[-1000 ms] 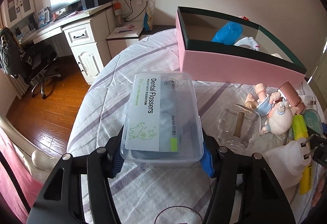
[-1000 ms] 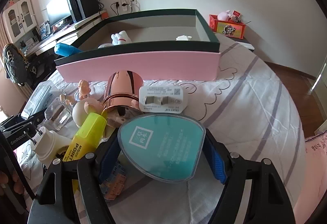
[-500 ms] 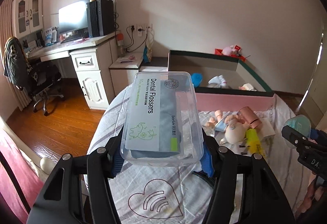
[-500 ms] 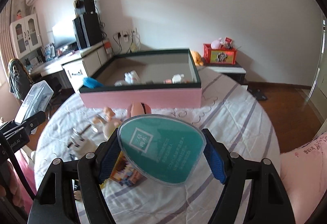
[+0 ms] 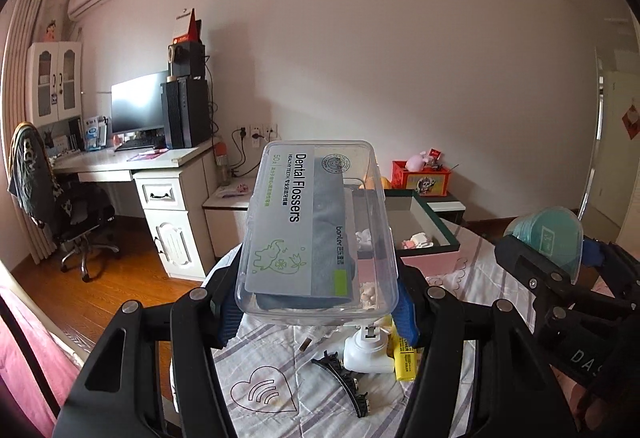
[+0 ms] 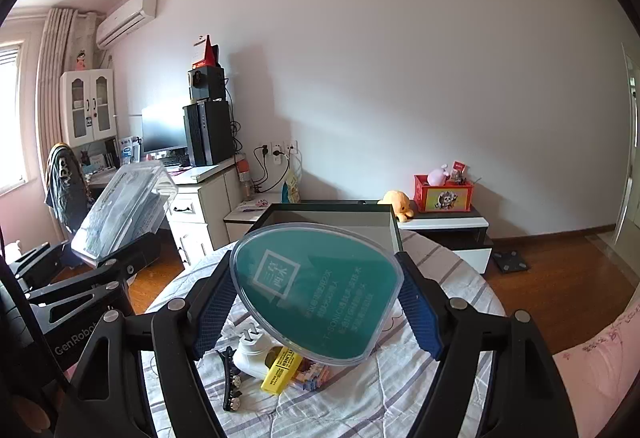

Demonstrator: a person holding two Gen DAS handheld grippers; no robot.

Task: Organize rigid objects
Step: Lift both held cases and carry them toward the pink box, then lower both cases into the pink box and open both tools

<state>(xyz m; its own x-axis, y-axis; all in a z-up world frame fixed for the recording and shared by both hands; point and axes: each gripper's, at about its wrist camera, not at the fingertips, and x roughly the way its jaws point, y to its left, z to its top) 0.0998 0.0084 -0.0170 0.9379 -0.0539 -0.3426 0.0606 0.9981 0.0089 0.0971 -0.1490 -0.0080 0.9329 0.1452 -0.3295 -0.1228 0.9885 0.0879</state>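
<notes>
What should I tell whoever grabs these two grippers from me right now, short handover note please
Left gripper: shut on the clear dental flossers box, held up off the bed.
Right gripper: shut on the teal fan-shaped case, also held up.
Pink box sits beyond them on the striped bedspread and already holds a few small items.
Still on the bed: white plug adapter, yellow highlighter, black hair clip, small colourful block piece.
Left to do: put both held items in the pink box, then probably the loose ones.

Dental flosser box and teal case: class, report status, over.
Left hand-held gripper shut on flosser box, raised. Right hand-held gripper shut on teal case, raised. Pink storage box ahead, open; path clear.
</notes>
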